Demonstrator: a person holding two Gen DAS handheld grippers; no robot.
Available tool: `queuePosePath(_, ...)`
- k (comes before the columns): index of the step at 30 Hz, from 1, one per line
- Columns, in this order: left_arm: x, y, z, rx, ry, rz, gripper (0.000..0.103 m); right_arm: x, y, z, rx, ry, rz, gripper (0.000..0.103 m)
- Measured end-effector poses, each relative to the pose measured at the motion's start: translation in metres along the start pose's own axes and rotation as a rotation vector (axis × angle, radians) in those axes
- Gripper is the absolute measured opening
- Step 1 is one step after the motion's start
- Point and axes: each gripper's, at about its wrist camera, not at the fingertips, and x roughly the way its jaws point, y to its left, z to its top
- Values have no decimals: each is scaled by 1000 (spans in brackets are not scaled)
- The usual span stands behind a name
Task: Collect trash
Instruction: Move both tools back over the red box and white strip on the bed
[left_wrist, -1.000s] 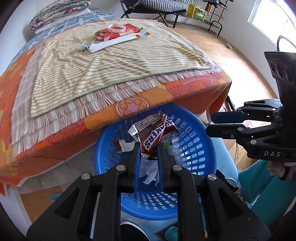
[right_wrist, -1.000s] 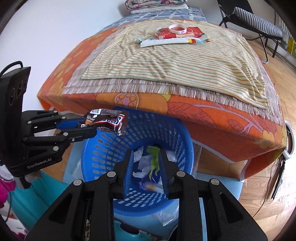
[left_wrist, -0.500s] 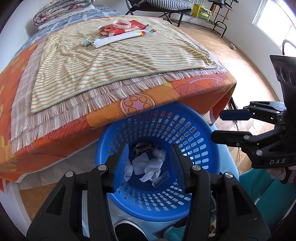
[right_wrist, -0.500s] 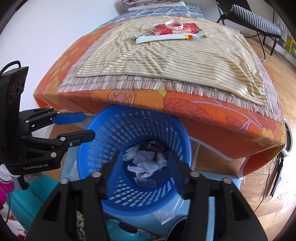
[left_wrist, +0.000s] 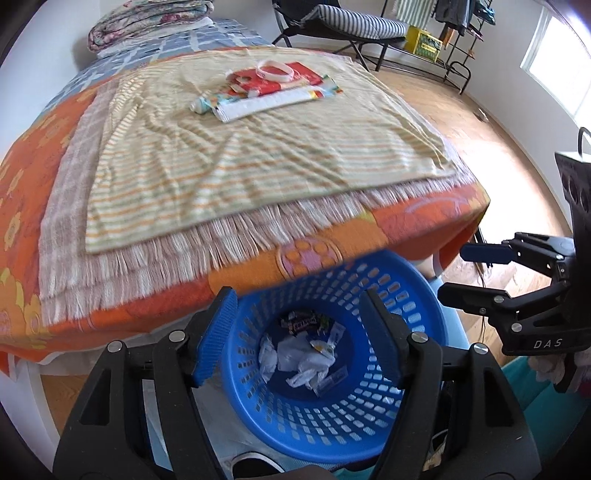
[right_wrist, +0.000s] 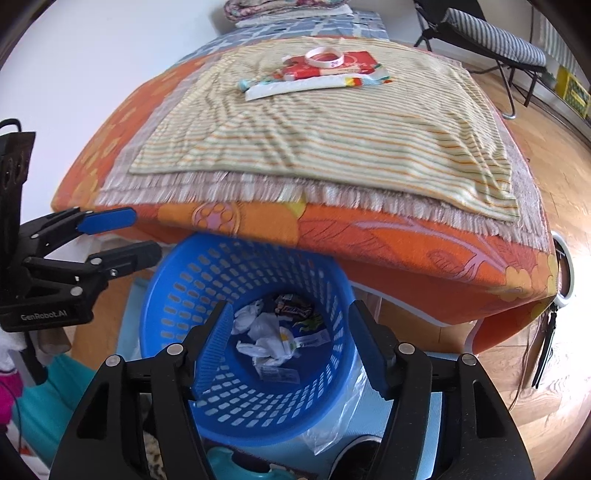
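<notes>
A blue perforated basket (left_wrist: 417, 295) (right_wrist: 173, 295) stands on the floor at the bed's foot. Inside lie a brown candy wrapper (left_wrist: 301, 322) (right_wrist: 293, 308), crumpled white paper (left_wrist: 299, 360) (right_wrist: 264, 334) and other wrappers. My left gripper (left_wrist: 297, 332) is open and empty above the basket; it also shows in the right wrist view (right_wrist: 129, 236). My right gripper (right_wrist: 291, 334) is open and empty above the basket; it also shows in the left wrist view (left_wrist: 465, 273). On the striped blanket lie a red packet (left_wrist: 273, 79) (right_wrist: 332, 64), a white ring (left_wrist: 276, 70) (right_wrist: 324, 57) and a white wrapper (left_wrist: 266, 103) (right_wrist: 306, 85).
The bed (left_wrist: 110, 302) with its orange cover and fringed striped blanket (left_wrist: 236, 155) overhangs the basket's far rim. A folding chair (left_wrist: 354, 26) and a rack (left_wrist: 443, 40) stand on the wooden floor (left_wrist: 491, 144) behind. A clear plastic bag (right_wrist: 340, 417) lies by the basket.
My left gripper opened and dropped the candy wrapper into the basket. My right gripper opened too and let a green scrap fall in. Both grippers then rose and tilted towards the bed.
</notes>
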Motion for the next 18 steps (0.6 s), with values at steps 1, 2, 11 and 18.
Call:
queuePosePath(1, 0, 1, 5, -1, -5, 5, 71, 0, -1, 3, 8, -1, -4, 66)
queuePosePath(2, -1, 2, 10, -3, -11, 8, 71, 0, -3, 8, 15, -4, -7, 67)
queuePosePath(11, 0, 20, 61, -39, -57, 11, 71, 1, -22, 49, 71, -43, -5, 67)
queuePosePath(18, 12, 36, 100, -49, -91, 35, 71, 5, -48, 95, 121, -96, -10, 67)
